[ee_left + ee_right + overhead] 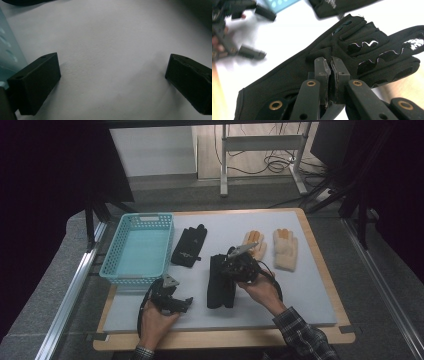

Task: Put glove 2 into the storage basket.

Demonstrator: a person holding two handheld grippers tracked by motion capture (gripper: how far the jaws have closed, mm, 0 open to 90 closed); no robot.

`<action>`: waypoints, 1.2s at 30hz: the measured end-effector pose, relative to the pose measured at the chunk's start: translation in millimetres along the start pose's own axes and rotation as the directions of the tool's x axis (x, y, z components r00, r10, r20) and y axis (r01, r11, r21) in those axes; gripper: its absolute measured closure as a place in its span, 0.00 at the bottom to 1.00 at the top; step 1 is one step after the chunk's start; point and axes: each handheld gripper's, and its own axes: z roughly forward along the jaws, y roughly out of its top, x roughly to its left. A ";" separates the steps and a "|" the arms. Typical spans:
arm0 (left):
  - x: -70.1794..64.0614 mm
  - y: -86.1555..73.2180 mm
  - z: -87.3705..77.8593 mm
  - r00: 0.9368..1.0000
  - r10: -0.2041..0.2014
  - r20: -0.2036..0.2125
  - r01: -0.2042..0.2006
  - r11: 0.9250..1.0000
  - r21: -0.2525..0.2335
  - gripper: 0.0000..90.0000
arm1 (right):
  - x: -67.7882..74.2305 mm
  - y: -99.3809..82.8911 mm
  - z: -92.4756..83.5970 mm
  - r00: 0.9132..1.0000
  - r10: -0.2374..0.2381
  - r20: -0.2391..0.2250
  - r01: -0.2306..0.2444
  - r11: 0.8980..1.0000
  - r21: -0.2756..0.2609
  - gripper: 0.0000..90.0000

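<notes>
Right claw (pixel 331 75) is gripping the black glove (pixel 352 50); the jaws are standing almost together, pinching a fold of fabric near the middle of the palm. In the high view the glove (pixel 220 282) is lying mid-bench, lengthwise, just beside my right hand (pixel 260 287), with the right claw (pixel 239 265) sitting over its upper end. Whether any of it is clear of the bench (pixel 300 285) I cannot tell.

Left claw (pixel 112 75) is idling wide open over bare bench, nothing between the jaws. In the high view it (pixel 172 300) is resting near the front edge, just in front of the basket (pixel 120 270).

Handling notes, judged from the look of it: the glove is reading as light, soft and limp. It is creasing under the pinch, so it will likely droop and swing from a single grip point. The glossy wavy strips on the fingers are probably grippy print; the plain knit between them may be slipping more easily. A pinch across the palm or cuff, taking both layers, is seeming safer than a fingertip hold, which could let the glove fold or slide out.

A second black glove (pixel 190 247) is lying beside the basket, and two tan gloves (pixel 285 250) farther right.
</notes>
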 end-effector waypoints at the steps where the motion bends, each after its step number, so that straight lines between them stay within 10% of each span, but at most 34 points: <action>1: 0.4 0.1 -0.4 1.000 0.006 0.000 -0.006 1.000 0.006 0.00 | 1.9 -5.5 0.5 1.000 0.000 -0.004 0.000 1.000 0.002 0.93; 8: 0.3 0.1 -0.3 1.000 0.005 0.000 -0.005 1.000 0.005 0.00 | 5.4 -20.5 6.4 1.000 -0.013 -0.007 0.013 1.000 0.005 0.83; 19: 0.6 0.0 -0.5 1.000 0.009 0.001 -0.009 1.000 0.007 0.00 | -18.2 19.3 22.4 1.000 -0.012 -0.022 0.011 0.998 -0.062 0.76; 36: 0.8 0.0 -0.4 1.000 0.006 0.003 -0.006 1.000 0.007 0.00 | -30.8 67.0 114.1 0.999 -0.042 -0.006 0.042 0.999 0.015 0.73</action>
